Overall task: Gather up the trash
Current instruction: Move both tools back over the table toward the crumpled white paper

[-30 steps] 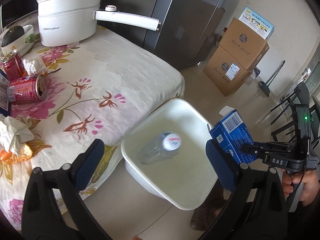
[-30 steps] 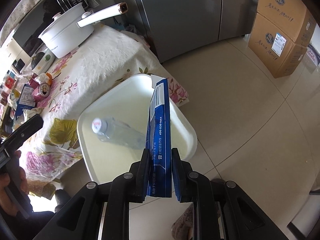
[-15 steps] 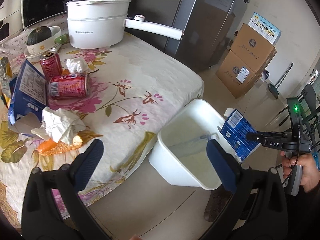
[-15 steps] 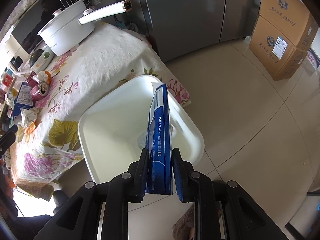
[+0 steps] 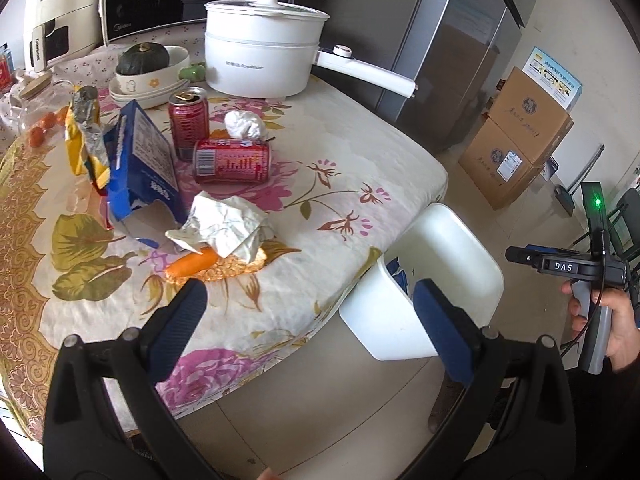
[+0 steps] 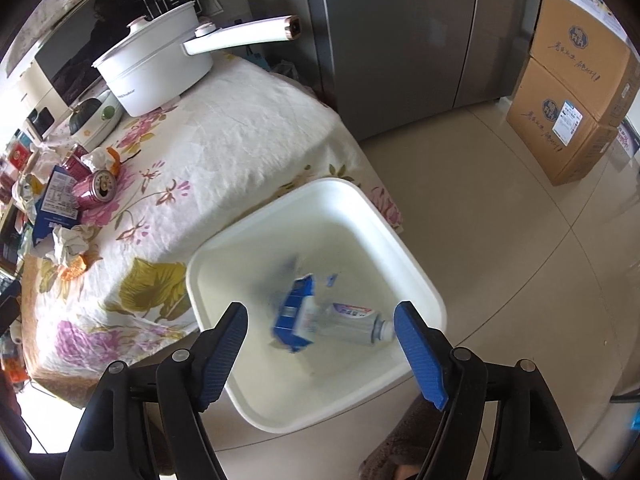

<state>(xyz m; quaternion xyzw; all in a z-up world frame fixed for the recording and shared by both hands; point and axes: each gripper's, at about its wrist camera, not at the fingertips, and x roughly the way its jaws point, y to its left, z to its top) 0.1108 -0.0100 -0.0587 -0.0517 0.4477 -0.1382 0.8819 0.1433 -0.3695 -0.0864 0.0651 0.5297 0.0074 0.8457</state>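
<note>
Right gripper (image 6: 320,344): jaws spread wide, holding nothing, above the white bin (image 6: 404,236).
Left gripper (image 5: 308,312): jaws wide apart, empty, hovering over the tabletop (image 5: 360,176) edge.
Done: a blue carton (image 6: 294,316) and a clear plastic bottle (image 6: 352,326) lie touching inside the bin, at 12 o'clock from the right gripper.
Left to do: most trash sits on the tabletop, between 10 and 12 o'clock from the left gripper: a torn blue box (image 5: 140,172), an upright red can (image 5: 189,124), a red can on its side (image 5: 232,160), crumpled paper (image 5: 228,226) over a carrot piece (image 5: 192,262), a white paper ball (image 5: 244,124), a yellow snack bag (image 5: 84,132).
Progress, my estimate: early, two items in, at least six remaining.
Hard to see: the carton is motion-blurred, so its label and exact resting pose are unclear; from the left wrist view the bin's wall hides nearly all its contents.
</note>
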